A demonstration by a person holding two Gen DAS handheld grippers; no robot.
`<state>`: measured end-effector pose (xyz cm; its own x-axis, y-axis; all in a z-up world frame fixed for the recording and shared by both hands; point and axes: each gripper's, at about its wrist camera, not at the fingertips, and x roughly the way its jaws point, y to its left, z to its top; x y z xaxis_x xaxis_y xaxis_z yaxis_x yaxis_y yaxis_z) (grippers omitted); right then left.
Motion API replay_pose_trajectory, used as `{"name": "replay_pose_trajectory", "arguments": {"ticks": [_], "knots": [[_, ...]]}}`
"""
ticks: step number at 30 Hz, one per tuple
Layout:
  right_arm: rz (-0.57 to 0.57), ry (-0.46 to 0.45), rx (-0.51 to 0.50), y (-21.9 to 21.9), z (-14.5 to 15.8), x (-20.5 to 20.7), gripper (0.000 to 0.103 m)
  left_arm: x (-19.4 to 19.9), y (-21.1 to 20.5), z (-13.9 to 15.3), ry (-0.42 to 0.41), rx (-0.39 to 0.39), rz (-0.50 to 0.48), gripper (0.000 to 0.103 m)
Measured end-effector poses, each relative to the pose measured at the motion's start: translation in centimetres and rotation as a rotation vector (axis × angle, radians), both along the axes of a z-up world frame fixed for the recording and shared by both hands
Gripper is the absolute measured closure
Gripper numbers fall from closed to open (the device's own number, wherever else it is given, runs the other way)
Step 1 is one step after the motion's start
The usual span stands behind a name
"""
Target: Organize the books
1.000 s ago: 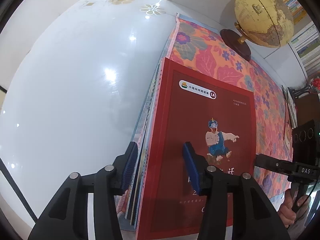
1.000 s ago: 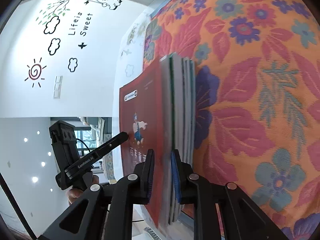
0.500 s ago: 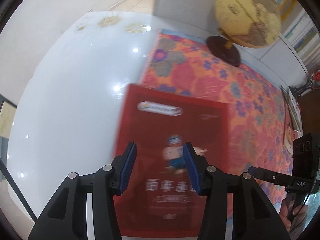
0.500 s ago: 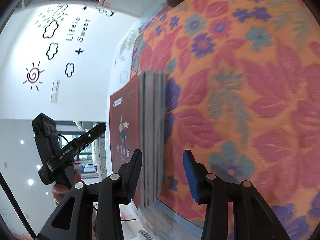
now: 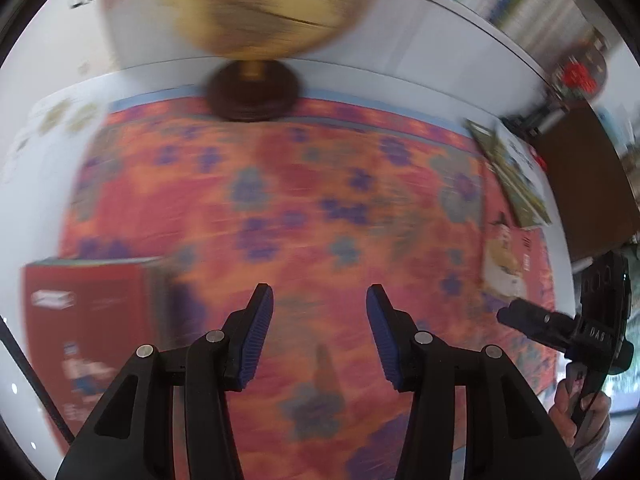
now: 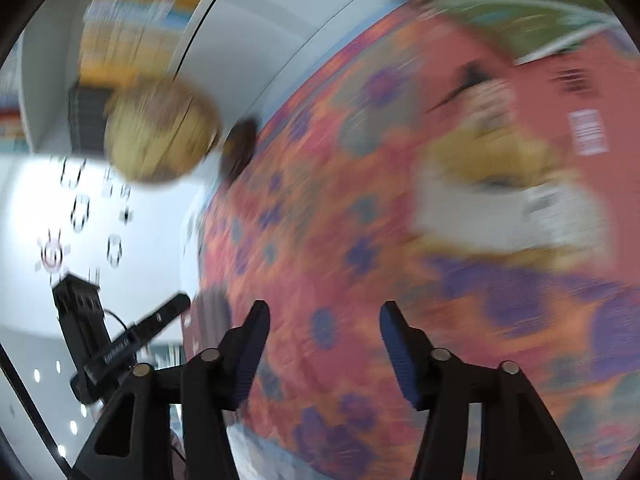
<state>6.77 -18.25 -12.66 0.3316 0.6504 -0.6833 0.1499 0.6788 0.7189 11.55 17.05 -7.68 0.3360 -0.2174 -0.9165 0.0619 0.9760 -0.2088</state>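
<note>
A stack of books with a red cover on top point(image 5: 92, 320) lies at the left end of the flowered cloth point(image 5: 280, 200). My left gripper point(image 5: 320, 338) hovers open over bare cloth to the right of that stack, nothing between its pads. At the right end lie a red book with a cartoon figure point(image 5: 516, 264) and a green book point(image 5: 508, 172) beyond it. My right gripper point(image 6: 324, 354) hangs over the cloth with its jaws opening and nothing between them. The red cartoon book point(image 6: 520, 152) fills the upper right of the blurred right wrist view.
A yellow globe point(image 5: 260, 4) on a dark round base point(image 5: 252, 92) stands at the cloth's far edge. A white wall panel and bookshelves run behind it. A dark wooden piece point(image 5: 584, 184) stands at the far right. White tabletop point(image 5: 36, 160) borders the cloth on the left.
Both grippers let go of the red-topped stack and swept right across the cloth. The right gripper's jaws went from shut on the books to wide apart. The stack stays at the left.
</note>
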Motion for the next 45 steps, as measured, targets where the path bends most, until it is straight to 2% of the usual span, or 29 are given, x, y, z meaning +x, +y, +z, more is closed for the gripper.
{"name": "replay_pose_trajectory", "arguments": {"ticks": [4,8,13,16,17,18,20,22,23,25,27,30,33,37,42,45], "knots": [[-0.085,0.003,-0.051,-5.7,-0.1,-0.2,0.047,1.1,-6.1,-2.0,0.029,-0.018,-0.085,0.057],[-0.125,-0.017,-0.132,-8.9,0.1,-0.6,0.047,2.2,-12.3,-4.4,0.063,-0.029,-0.161,0.057],[-0.163,-0.062,-0.284,-11.9,0.3,-0.1,0.047,3.3,-17.8,-6.6,0.068,-0.029,-0.228,0.057],[-0.194,-0.081,-0.319,-13.2,0.2,0.3,0.047,3.8,-19.8,-7.5,0.071,-0.033,-0.243,0.056],[-0.207,-0.094,-0.328,-13.6,0.1,0.5,0.047,3.9,-20.2,-7.5,0.054,-0.029,-0.243,0.052],[-0.206,-0.094,-0.324,-14.2,-0.3,0.6,0.047,3.9,-20.6,-7.4,0.039,-0.029,-0.244,0.048],[-0.201,-0.094,-0.278,-15.0,-0.9,0.9,0.046,4.2,-21.2,-7.5,0.032,-0.045,-0.244,0.046],[-0.173,-0.104,-0.225,-14.9,-1.1,1.3,0.041,3.9,-22.0,-7.4,0.038,-0.088,-0.282,0.046],[-0.150,-0.103,-0.215,-14.5,-1.1,1.6,0.037,3.5,-22.6,-7.4,0.049,-0.104,-0.313,0.043],[-0.119,-0.109,-0.232,-13.7,-0.8,1.6,0.023,2.4,-23.6,-7.3,0.021,-0.046,-0.353,0.044],[-0.092,-0.106,-0.245,-13.0,-0.6,1.4,0.019,1.2,-24.3,-7.1,0.004,0.003,-0.387,0.044],[-0.039,-0.103,-0.271,-12.2,-0.6,0.6,0.019,0.2,-23.6,-6.9,0.020,-0.013,-0.376,0.044],[-0.015,-0.082,-0.243,-11.4,-0.8,-0.8,0.019,-1.0,-22.1,-6.6,0.051,-0.056,-0.347,0.044],[0.021,-0.057,-0.201,-9.7,-1.2,-2.4,0.017,-3.6,-19.8,-6.4,0.084,-0.058,-0.330,0.044],[0.107,-0.016,-0.160,-5.3,-1.7,-4.4,0.016,-8.1,-15.7,-6.8,0.138,-0.025,-0.275,0.044],[0.196,0.021,-0.122,-2.7,-2.2,-6.5,0.016,-10.5,-12.5,-6.9,0.181,-0.049,-0.227,0.044]]}}
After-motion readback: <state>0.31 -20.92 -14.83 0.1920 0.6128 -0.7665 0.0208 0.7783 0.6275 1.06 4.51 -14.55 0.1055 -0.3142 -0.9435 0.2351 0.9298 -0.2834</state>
